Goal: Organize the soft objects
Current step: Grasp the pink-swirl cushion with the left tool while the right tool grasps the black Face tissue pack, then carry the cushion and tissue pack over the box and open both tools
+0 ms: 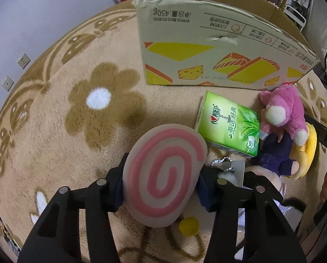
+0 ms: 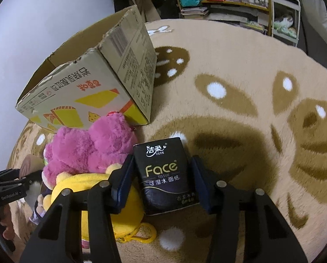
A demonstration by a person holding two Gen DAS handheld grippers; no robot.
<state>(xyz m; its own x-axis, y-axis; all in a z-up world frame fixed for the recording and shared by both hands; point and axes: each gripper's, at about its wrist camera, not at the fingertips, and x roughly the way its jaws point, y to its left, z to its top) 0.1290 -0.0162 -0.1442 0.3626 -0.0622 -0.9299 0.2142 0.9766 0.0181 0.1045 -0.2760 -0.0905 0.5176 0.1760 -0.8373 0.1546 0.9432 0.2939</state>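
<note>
Both tongs loaded above the flower rug

The left tongs (image 1: 163,182) grip a pink-swirl cushion (image 1: 163,175); the right tongs (image 2: 163,175) clamp a black tissue pack (image 2: 165,175), beside the pink plush (image 2: 91,146) and near the cardboard box (image 2: 93,87).

This is a lived-in room of a home, seen from low over the floor. A fluffy beige rug (image 2: 240,118) with brown flower and butterfly patterns covers the floor, and plush toys such as a pink bear (image 2: 91,144) lie on it beside a reused printed cardboard box (image 1: 218,50) and soft tissue packs. At the far right a crowded shelf (image 2: 227,2) holds stacked books, bags and small bottles, next to a white metal cart (image 2: 286,22), while the plain wall (image 1: 31,22) at the left carries wall sockets (image 1: 23,61).
</note>
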